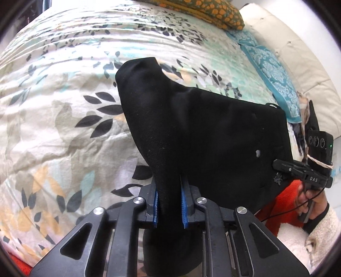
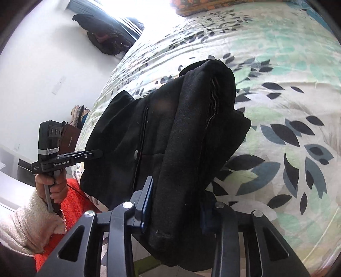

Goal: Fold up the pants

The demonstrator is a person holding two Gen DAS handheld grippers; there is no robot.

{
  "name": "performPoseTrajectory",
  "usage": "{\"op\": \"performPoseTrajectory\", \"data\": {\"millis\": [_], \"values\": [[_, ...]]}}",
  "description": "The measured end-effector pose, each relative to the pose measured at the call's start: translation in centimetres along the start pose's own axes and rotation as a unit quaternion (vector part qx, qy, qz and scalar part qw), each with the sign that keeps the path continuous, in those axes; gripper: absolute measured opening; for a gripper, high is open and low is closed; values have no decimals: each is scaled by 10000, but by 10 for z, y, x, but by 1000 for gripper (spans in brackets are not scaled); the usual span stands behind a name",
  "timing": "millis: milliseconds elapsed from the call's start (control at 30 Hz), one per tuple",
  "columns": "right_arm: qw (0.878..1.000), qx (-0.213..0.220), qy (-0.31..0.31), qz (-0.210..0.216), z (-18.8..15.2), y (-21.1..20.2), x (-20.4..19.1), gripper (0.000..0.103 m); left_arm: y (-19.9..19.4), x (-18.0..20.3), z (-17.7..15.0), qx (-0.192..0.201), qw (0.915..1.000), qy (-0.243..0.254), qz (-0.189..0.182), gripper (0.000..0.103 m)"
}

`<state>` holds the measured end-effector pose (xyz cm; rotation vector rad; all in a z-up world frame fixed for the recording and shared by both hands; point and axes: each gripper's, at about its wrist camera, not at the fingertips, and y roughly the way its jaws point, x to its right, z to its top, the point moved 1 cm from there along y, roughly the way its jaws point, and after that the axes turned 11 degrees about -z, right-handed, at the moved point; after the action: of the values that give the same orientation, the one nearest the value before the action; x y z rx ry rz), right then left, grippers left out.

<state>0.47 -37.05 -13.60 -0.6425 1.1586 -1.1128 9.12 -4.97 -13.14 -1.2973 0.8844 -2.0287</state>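
A bed (image 1: pixel 64 132) under a leaf-print cover carries black pants (image 1: pixel 202 132); an orange-flowered pillow (image 1: pixel 213 10) and teal cloth (image 1: pixel 272 72) lie far right.

Home bedroom: a bed (image 1: pixel 64 127) is taking up most of both views, wearing a leaf-print duvet, pillows (image 1: pixel 213 12) lying at its head, clothes (image 2: pixel 102 38) hanging against a white wall (image 2: pixel 32 74).

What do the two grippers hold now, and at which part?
Both hold the black pants: left gripper on a thin edge, right gripper on a thick folded band.
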Motion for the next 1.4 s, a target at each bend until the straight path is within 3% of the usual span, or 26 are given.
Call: {"op": "performPoseTrajectory", "data": {"millis": [200,400,533,567,600,633,667,733,800,933,1033,1167,1233,1300,1333,1400], "values": [[9990,299,-274,208,16,-15,-38,34,-35,1,9,368,9992,74,133,14],[9972,366,-471,444,37,-9,-75,34,-63,-25,8,602,9977,-120,301,15],[9979,135,-351,525,39,24,-81,34,-46,-52,1,365,9963,-179,751,18],[9985,13,-273,485,35,38,-79,34,-37,-59,-2,256,9942,-186,1031,28],[9992,-100,-175,355,32,51,-77,38,-32,-66,-6,202,9889,-236,1451,47],[9997,-200,-47,115,29,63,-72,54,-33,-71,-10,215,9825,-297,1827,53],[9994,-285,150,-157,26,71,-64,62,-40,-72,-13,348,9781,-351,2020,59],[9971,-237,484,-540,23,65,-52,101,-66,-64,-21,704,9753,-409,2055,70],[9947,172,454,-905,23,33,-51,103,-95,-44,-25,1137,9664,-307,2283,86],[9762,993,-90,-1925,29,-57,-83,103,-152,33,-37,2035,9396,297,2735,99],[9573,1205,-442,-2591,28,-115,-122,103,-180,90,-50,2568,9166,472,3027,100],[9471,1574,-922,-2642,1,-179,-183,103,-197,142,-74,2163,9367,576,2692,100],[9434,1634,-1067,-2680,-22,-193,-208,103,-196,157,-87,2023,9428,543,2593,101],[9474,1568,-1152,-2543,-43,-194,-225,103,-190,166,-97,1886,9504,508,2421,101],[9474,1535,-1196,-2541,-53,-188,-234,103,-188,166,-100,1840,9532,509,2345,101],[9448,1499,-1297,-2608,-69,-178,-238,103,-184,164,-105,1829,9504,452,2474,101]]}}
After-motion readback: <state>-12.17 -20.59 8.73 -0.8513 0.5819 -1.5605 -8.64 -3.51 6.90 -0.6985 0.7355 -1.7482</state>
